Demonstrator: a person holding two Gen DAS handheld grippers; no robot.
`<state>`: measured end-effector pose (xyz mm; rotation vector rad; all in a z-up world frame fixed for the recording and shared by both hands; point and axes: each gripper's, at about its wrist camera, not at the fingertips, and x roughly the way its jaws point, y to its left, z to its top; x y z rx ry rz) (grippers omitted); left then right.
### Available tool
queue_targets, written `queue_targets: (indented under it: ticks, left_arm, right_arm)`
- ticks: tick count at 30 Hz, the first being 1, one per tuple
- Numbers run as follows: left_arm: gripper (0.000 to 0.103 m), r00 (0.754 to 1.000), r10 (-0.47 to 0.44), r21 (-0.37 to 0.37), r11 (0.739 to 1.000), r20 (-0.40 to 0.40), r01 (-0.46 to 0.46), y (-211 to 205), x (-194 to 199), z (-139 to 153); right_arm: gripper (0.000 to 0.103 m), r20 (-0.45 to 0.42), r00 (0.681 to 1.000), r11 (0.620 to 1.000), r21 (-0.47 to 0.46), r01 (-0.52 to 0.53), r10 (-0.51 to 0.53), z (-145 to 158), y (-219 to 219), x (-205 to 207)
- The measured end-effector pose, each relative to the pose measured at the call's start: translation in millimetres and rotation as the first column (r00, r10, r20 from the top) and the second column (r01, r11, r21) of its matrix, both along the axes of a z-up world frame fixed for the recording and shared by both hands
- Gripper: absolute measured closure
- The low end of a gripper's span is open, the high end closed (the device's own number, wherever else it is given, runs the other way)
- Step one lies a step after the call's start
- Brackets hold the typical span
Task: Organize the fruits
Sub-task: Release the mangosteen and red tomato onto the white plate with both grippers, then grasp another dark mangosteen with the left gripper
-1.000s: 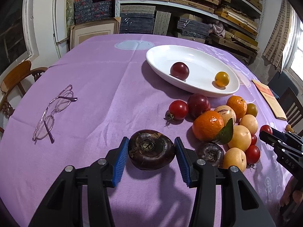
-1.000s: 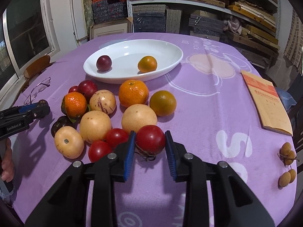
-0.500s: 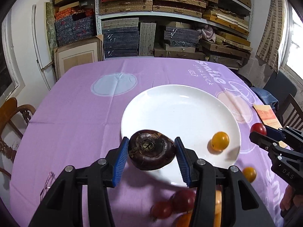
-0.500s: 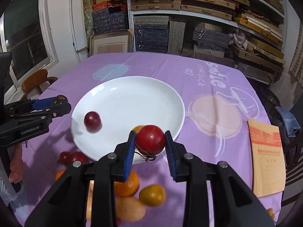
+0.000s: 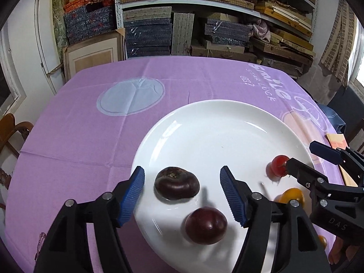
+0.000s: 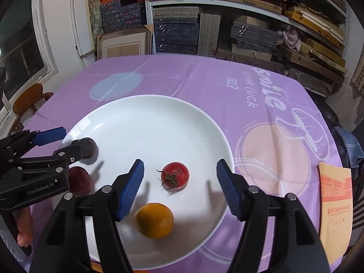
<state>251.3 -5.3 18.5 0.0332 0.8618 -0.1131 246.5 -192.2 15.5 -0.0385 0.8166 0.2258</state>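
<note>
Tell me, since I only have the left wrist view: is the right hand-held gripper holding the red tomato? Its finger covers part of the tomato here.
Observer: No. In the right wrist view the right hand-held gripper is open, and the red tomato lies on the white plate between the fingers, touching neither.
Operator: And the yellow-orange fruit half hidden behind that gripper?
Observer: The yellow-orange fruit shows whole there. It sits on the plate, nearer the camera than the tomato and apart from it.
</note>
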Motion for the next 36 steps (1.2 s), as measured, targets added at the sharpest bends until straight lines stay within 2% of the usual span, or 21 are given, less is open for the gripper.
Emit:
queue_targets:
  ticks: [4,6,9,14,18,25,30,36]
  left_arm:
    - [0.033,1.0,0.016,-0.027,1.0,-0.007,-0.016,10,-8,7]
    - [0.033,1.0,0.018,-0.031,0.999,0.0,-0.018,17,-18,14]
    - [0.033,0.999,0.03,-0.021,0.999,0.026,-0.029,28,-43,25]
    - [0.032,0.997,0.066,-0.022,0.998,0.032,-0.065,45,-90,27]
    - [0.032,0.996,0.085,0.002,0.996,0.031,-0.085,49,-131,14]
    - [0.032,0.996,0.091,0.011,0.996,0.019,-0.091,44,-190,-11]
    - [0.032,0.998,0.065,0.02,0.998,-0.003,-0.065,31,-206,-24]
    - [0.032,0.999,0.041,0.018,0.999,-0.032,-0.041,20,-204,-33]
  right_arm:
    - [0.037,0.04,0.999,0.999,0.032,0.008,-0.01,16,-12,-18]
    - [0.032,0.075,0.997,0.999,0.039,0.015,-0.018,28,-19,-34]
    - [0.024,0.135,0.99,0.999,0.047,0.023,-0.03,44,-29,-65]
    - [0.018,0.191,0.98,0.997,0.06,0.04,-0.051,52,-44,-122]
    - [0.01,0.23,0.97,0.996,0.055,0.068,-0.079,48,-51,-164]
    - [0.007,0.253,0.962,0.995,0.025,0.101,-0.104,23,-51,-217]
    - [0.007,0.234,0.963,0.991,0.035,0.131,-0.136,1,-60,-234]
    - [0.007,0.203,0.967,0.988,0.054,0.144,-0.152,-10,-68,-235]
